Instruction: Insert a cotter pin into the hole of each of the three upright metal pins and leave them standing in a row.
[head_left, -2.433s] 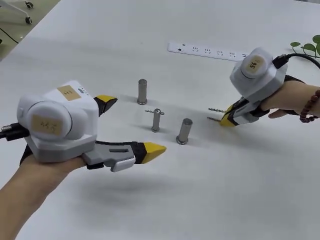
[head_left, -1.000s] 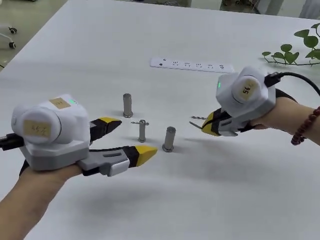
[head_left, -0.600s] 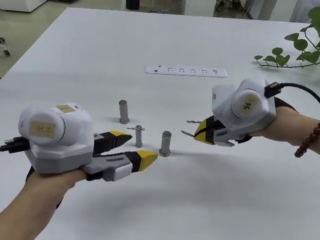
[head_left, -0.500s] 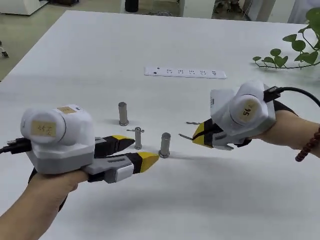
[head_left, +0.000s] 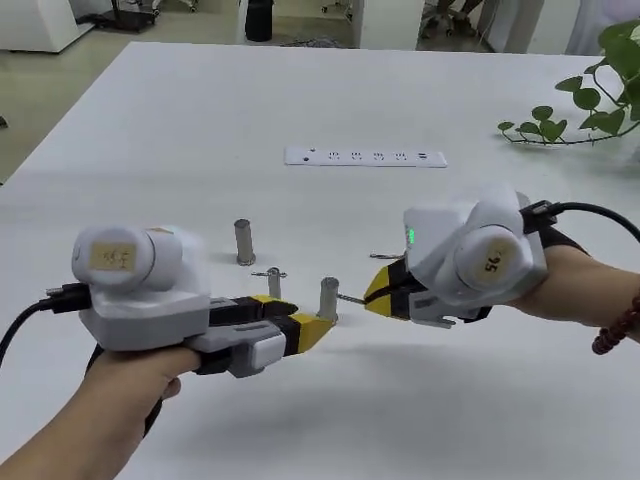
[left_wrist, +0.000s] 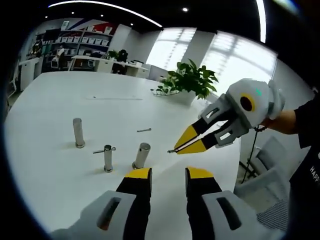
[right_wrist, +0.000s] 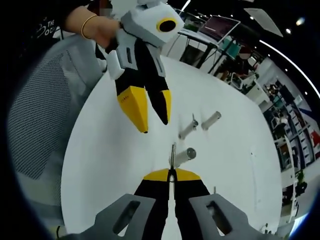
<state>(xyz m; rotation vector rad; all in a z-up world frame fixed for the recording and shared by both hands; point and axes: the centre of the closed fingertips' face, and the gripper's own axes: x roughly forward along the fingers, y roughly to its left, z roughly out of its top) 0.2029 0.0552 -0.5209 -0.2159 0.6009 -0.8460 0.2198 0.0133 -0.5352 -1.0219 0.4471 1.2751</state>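
The right tool (head_left: 372, 291) pinches a cotter pin (head_left: 350, 297), whose tip is just beside the nearest metal pin (head_left: 327, 298) on the worktop (head_left: 450, 400). The left tool (head_left: 290, 315) is spread and empty. The middle pin (head_left: 274, 283) already carries one, so I judge this the second insertion. Next, the tip must meet the hole exactly.

- Metal pins (head_left: 328, 298): grey steel, smooth, with a dull satin sheen.
- Cotter pin (head_left: 350, 298): thin bright metal wire.
- Left gripper (head_left: 295, 318) and right gripper (head_left: 372, 292): matt white plastic housings, with slightly glossy yellow-and-black tips.
- Table (head_left: 300, 100): smooth, matt white top.
- Power strip (head_left: 365, 157): smooth white plastic.
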